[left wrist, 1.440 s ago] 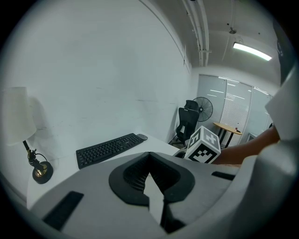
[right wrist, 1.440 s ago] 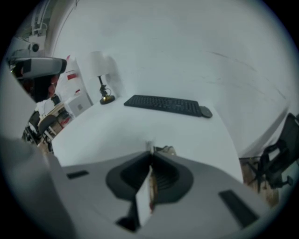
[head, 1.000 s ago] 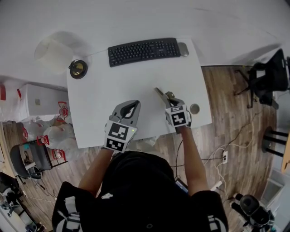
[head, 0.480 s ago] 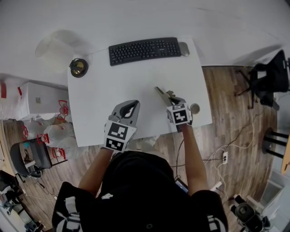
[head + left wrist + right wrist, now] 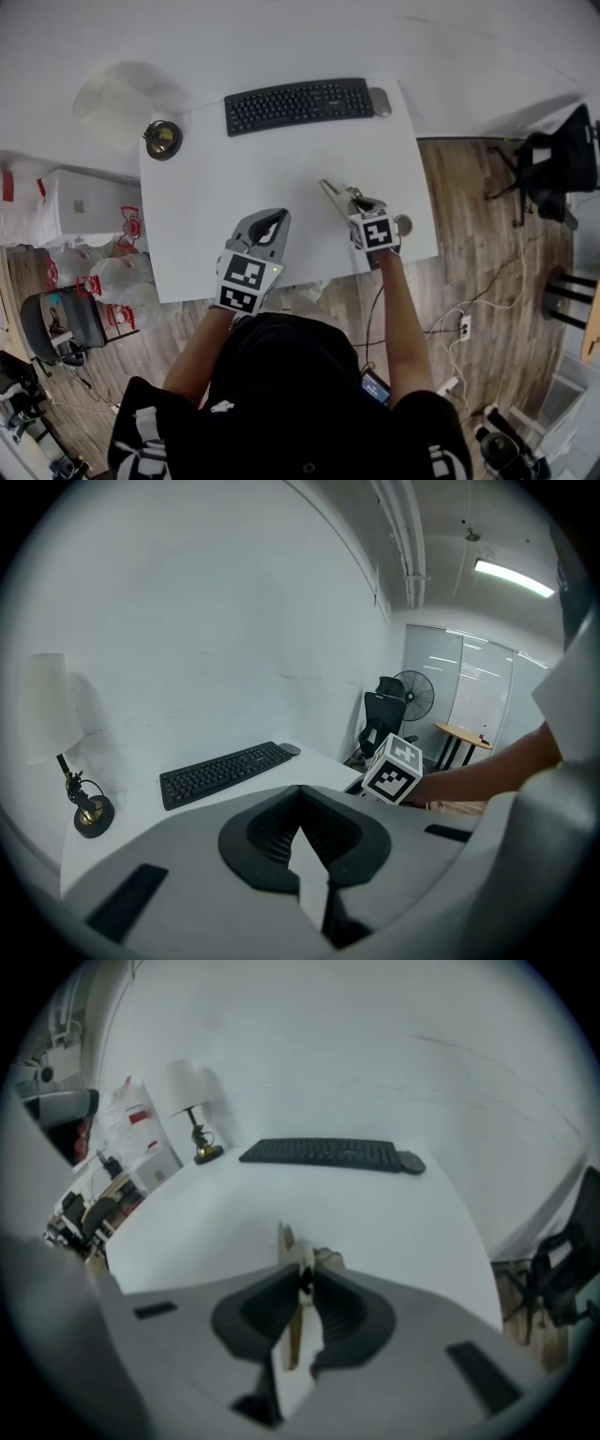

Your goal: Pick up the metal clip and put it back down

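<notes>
The metal clip (image 5: 332, 194) is a thin tan and silver piece that sticks out past the tips of my right gripper (image 5: 352, 203), which is shut on it near the table's right front. In the right gripper view the clip (image 5: 284, 1239) stands edge-on between the dark pads of the right gripper (image 5: 304, 1277), with its wire loop (image 5: 329, 1258) beside them. Whether the clip touches the white table (image 5: 262, 173) I cannot tell. My left gripper (image 5: 271, 219) hovers at the table's front, shut and holding nothing; in its own view the left gripper (image 5: 300, 795) shows its pads meeting.
A black keyboard (image 5: 298, 105) and a grey mouse (image 5: 379, 101) lie along the far edge. A lamp base (image 5: 162, 142) stands at the far left corner. A small round object (image 5: 403, 225) sits by the right edge. A black chair (image 5: 553, 159) stands on the floor to the right.
My right gripper has drifted slightly to the right and away from me, still gripping the clip. The left gripper has stayed in place.
</notes>
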Demonstrator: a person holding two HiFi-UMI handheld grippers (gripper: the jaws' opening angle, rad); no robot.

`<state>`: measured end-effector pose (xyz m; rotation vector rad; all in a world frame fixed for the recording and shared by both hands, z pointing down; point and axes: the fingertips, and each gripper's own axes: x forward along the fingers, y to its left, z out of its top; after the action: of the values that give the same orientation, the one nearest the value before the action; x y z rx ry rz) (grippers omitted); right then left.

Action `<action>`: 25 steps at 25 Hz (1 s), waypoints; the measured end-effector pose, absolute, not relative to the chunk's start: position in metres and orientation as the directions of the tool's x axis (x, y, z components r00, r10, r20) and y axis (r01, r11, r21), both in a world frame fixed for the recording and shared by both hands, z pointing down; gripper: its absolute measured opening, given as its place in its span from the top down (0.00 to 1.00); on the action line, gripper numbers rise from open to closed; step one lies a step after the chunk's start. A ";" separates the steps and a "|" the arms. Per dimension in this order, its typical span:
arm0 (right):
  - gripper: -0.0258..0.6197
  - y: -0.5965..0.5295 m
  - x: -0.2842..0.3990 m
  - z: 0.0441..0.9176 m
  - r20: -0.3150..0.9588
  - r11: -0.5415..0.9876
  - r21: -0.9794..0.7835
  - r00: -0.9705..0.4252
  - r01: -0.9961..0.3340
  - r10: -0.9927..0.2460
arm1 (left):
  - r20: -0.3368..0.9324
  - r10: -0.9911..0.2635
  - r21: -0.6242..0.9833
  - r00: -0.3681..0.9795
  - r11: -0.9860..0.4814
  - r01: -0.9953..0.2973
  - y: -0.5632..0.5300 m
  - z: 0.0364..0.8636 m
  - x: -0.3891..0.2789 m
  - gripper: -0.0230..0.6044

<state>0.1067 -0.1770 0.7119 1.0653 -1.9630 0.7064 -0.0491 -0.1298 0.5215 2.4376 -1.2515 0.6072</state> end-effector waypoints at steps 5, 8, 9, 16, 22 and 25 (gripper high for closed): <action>0.87 -0.176 0.110 0.716 0.844 0.482 -0.113 -0.340 -0.869 -0.415 | 0.514 -0.682 0.097 0.520 -0.556 -0.825 -0.130 0.522 -0.049 0.93; 0.86 -0.177 0.112 0.719 0.846 0.474 -0.113 -0.335 -0.873 -0.414 | 0.516 -0.685 0.095 0.514 -0.551 -0.829 -0.131 0.523 -0.052 0.93; 0.85 -0.177 0.114 0.721 0.849 0.470 -0.115 -0.332 -0.875 -0.410 | 0.517 -0.686 0.095 0.512 -0.549 -0.830 -0.131 0.524 -0.053 0.93; 0.80 -0.173 0.117 0.730 0.867 0.463 -0.121 -0.321 -0.878 -0.382 | 0.522 -0.684 0.100 0.510 -0.545 -0.833 -0.130 0.526 -0.053 0.93; 0.78 -0.172 0.121 0.731 0.869 0.448 -0.124 -0.315 -0.886 -0.381 | 0.523 -0.684 0.099 0.508 -0.543 -0.834 -0.130 0.528 -0.052 0.93; 0.78 -0.174 0.123 0.729 0.867 0.448 -0.121 -0.314 -0.886 -0.387 | 0.520 -0.684 0.101 0.512 -0.546 -0.832 -0.131 0.528 -0.051 0.93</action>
<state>0.1228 -0.1740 0.7289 1.0733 -1.8923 0.7815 -0.0509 -0.1311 0.5277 2.4200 -1.2625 0.6116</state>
